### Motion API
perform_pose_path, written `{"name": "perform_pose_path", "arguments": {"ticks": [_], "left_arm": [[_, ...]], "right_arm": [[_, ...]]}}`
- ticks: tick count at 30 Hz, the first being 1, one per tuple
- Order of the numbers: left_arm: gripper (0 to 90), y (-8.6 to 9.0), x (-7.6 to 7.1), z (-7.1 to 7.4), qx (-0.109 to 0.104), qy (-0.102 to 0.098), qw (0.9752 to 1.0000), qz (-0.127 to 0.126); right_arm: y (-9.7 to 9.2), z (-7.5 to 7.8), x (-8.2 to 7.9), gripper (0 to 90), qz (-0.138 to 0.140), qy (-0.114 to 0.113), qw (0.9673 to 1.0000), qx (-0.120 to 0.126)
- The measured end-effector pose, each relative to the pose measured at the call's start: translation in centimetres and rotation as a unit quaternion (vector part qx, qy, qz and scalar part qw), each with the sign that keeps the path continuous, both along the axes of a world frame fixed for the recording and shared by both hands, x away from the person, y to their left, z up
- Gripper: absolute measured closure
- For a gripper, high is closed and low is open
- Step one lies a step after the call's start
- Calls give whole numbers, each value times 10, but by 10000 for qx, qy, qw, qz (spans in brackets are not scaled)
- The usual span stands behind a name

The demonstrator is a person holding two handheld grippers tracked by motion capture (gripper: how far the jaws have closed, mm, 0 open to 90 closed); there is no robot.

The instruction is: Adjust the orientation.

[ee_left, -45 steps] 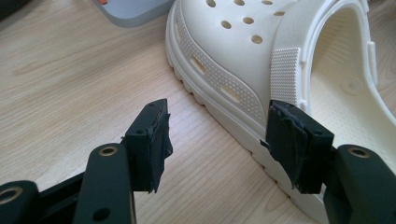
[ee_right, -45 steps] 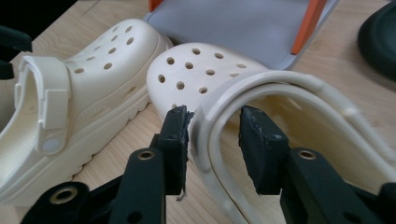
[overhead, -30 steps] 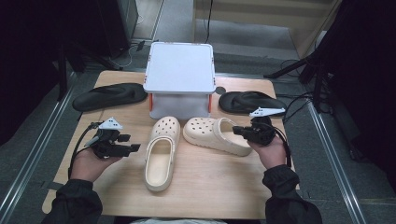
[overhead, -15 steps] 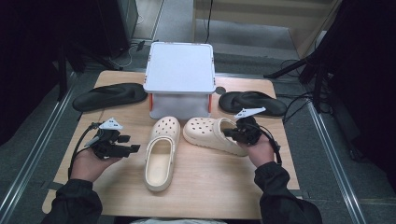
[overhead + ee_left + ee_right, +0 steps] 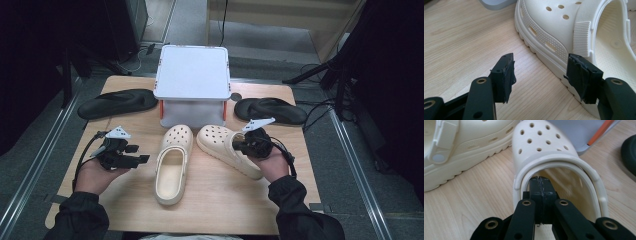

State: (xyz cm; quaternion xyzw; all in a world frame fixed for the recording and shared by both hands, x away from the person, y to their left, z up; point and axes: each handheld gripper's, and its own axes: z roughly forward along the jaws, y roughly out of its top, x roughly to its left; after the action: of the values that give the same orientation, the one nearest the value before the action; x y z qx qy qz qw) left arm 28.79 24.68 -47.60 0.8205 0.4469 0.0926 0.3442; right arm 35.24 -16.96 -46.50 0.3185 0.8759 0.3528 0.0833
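Observation:
Two cream clogs lie on the wooden table [image 5: 215, 205]. The left clog [image 5: 172, 167] points away from me, and the right clog [image 5: 220, 142] lies slanted beside it. My left gripper [image 5: 142, 159] rests just left of the left clog [image 5: 554, 27]; its jaws stand open [image 5: 541, 77], with one pad close to the sole's edge and nothing between them. My right gripper [image 5: 239, 146] is shut, pads pressed together with nothing in them. Its tips [image 5: 541, 186] sit at the heel opening of the right clog [image 5: 541, 147], just inside the rim.
A white lidded box [image 5: 192, 75] stands at the back middle, directly behind the clogs. A black sandal [image 5: 117, 102] lies at the back left and another [image 5: 272, 110] at the back right. Bare wood stretches along the near edge.
My right gripper has moved left from beside the right clog to its heel opening. The left gripper and both clogs stayed put.

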Motion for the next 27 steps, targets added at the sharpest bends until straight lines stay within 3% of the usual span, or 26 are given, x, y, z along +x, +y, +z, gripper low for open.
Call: {"name": "perform_pose_path", "arguments": {"ticks": [17,27], "left_arm": [[409,1,0,0,-14,-4,10000,3],[427,-2,0,1,-74,-25,10000,-53]], "right_arm": [[28,-1,-15,900,388,80,9992,20],[43,-3,-20,900,408,263,9988,117]]}}
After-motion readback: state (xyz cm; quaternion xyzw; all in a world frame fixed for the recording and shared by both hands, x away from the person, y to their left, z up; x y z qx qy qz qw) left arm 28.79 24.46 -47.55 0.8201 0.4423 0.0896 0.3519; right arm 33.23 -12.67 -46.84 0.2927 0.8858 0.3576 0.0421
